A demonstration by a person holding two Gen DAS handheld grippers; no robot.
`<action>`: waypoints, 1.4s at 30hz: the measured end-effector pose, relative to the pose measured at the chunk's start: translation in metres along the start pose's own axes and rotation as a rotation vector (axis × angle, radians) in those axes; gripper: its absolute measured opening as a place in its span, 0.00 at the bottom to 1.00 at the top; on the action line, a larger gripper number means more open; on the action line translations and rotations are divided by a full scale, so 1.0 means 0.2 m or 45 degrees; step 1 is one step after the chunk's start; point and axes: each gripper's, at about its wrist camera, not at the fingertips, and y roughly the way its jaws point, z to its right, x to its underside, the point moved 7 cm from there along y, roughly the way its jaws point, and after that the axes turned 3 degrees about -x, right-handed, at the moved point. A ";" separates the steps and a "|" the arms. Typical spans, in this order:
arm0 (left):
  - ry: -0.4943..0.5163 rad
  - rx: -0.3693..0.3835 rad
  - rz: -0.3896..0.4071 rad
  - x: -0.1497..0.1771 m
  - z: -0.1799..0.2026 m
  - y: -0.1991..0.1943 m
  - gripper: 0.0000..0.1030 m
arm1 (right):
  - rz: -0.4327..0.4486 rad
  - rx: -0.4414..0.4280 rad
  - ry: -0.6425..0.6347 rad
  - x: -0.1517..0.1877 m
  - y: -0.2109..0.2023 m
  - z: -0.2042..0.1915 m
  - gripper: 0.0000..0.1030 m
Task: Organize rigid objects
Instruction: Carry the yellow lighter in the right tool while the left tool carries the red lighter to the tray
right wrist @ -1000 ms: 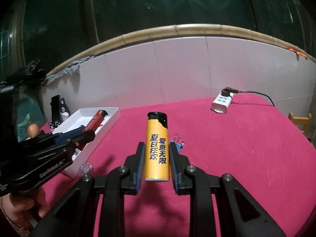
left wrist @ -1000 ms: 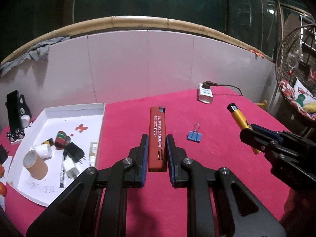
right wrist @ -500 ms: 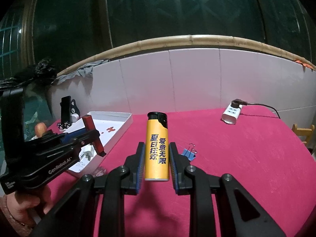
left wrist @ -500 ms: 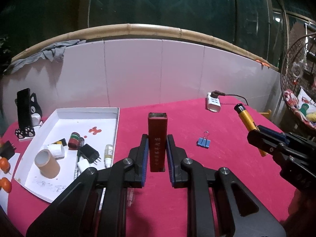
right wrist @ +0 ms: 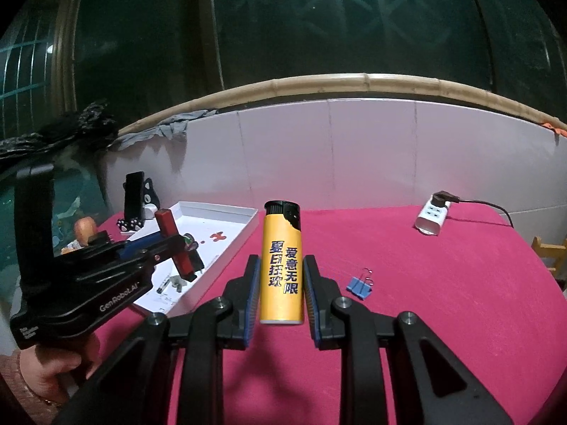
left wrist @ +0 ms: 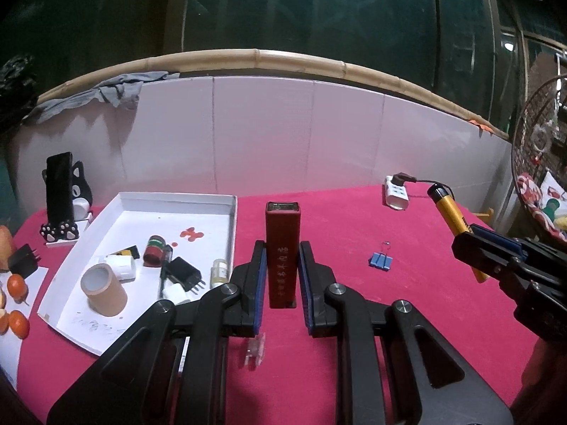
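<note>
Pinching a dark red rectangular lighter (left wrist: 282, 251) upright, our left gripper (left wrist: 282, 283) hangs above the magenta tablecloth (left wrist: 354, 318); our right gripper (right wrist: 281, 292) clamps a yellow plastic lighter with a black cap (right wrist: 281, 265) the same way. Just past the fingers a small blue binder clip (right wrist: 359, 287) lies on the cloth. Further left sits a white shallow cardboard tray (left wrist: 226, 199) – it holds a brown tape roll (left wrist: 103, 294), a black plug adapter (left wrist: 182, 271) and small bottles. Farthest off, a white power strip (left wrist: 396, 196) rests near the wall
</note>
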 end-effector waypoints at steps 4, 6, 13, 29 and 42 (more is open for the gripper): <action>-0.018 -0.013 0.006 0.00 -0.05 -0.01 0.16 | -0.003 -0.018 -0.021 -0.01 0.02 -0.04 0.22; -0.026 -0.018 0.008 0.00 -0.07 -0.02 0.16 | -0.003 -0.027 -0.030 -0.02 0.02 -0.06 0.22; -0.052 -0.043 0.012 0.00 -0.14 -0.03 0.16 | -0.007 -0.058 -0.083 -0.04 0.05 -0.15 0.22; -0.151 -0.111 0.016 0.03 -0.37 -0.06 0.16 | -0.019 -0.118 -0.162 -0.11 0.13 -0.34 0.22; -0.191 -0.129 0.018 0.06 -0.48 -0.08 0.16 | -0.067 -0.164 -0.229 -0.13 0.23 -0.50 0.22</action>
